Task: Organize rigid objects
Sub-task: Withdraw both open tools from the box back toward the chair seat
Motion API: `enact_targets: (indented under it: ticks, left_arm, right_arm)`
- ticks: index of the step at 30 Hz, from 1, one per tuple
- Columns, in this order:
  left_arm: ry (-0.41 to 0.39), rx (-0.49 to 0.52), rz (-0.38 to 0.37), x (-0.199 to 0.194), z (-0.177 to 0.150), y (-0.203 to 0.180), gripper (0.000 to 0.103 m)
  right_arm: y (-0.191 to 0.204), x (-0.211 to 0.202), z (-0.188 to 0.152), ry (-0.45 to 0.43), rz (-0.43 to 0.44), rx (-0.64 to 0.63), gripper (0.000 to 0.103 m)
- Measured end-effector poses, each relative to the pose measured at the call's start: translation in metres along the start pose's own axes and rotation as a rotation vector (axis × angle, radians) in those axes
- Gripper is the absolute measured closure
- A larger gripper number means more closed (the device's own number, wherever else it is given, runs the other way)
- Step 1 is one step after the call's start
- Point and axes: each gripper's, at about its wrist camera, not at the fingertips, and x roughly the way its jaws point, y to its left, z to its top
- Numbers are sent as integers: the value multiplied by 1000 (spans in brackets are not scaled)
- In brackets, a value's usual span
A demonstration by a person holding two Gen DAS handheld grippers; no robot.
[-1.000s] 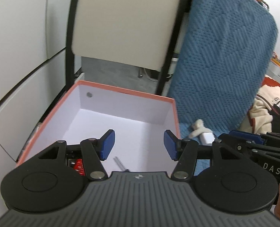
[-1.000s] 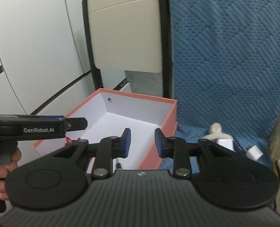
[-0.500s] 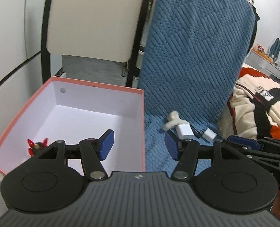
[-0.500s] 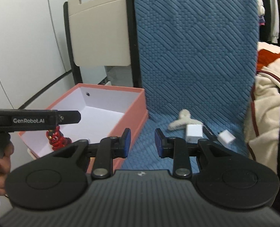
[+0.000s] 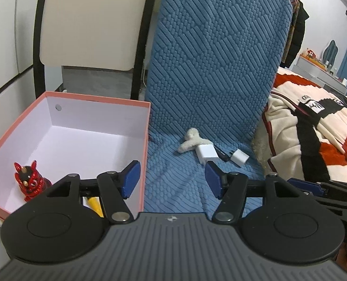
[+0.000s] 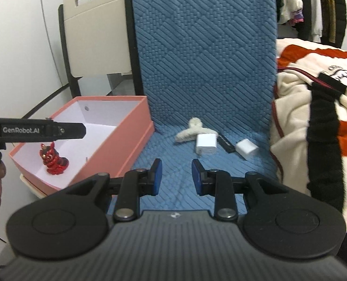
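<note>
A pink box (image 5: 147, 126) (image 6: 117, 147) with a white inside stands left of the blue quilted seat. A red figurine (image 5: 30, 182) (image 6: 52, 161) stands upright in its near corner, and a yellow object (image 5: 95, 205) lies by it. On the seat lie a fuzzy cream hair clip (image 5: 192, 140) (image 6: 192, 131), a white charger (image 5: 207, 153) (image 6: 206, 144), a black stick (image 6: 226, 142) and a smaller white adapter (image 5: 240, 157) (image 6: 247, 148). My left gripper (image 5: 172, 181) is open and empty over the box's right wall. My right gripper (image 6: 177, 176) is open and empty above the seat, short of the chargers.
The blue quilted chair cover (image 5: 215, 58) rises behind the objects. A cream, red and black blanket (image 5: 314, 128) (image 6: 318, 107) is heaped at the right. A beige chair back (image 5: 89, 21) stands behind the box. Clothes (image 6: 309, 4) hang at the far right.
Both grippers have swung right and drawn back from over the box toward the seat. The figurine and the chargers have come into fuller view. Both stay open.
</note>
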Motion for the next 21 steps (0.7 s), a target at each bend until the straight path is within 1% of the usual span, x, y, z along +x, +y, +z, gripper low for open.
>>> enact_targets:
  ticks: [3, 13, 21]
  left_arm:
    - [9, -3, -10, 0, -6, -6, 36]
    - [35, 2, -37, 2, -24, -29, 35]
    - [66, 16, -57, 15, -36, -38, 33]
  right_arm:
    - [-7, -7, -7, -2, -25, 1, 72]
    - [-31, -29, -30, 4, -58, 43, 72]
    - [-42, -28, -45, 18, -88, 68, 72]
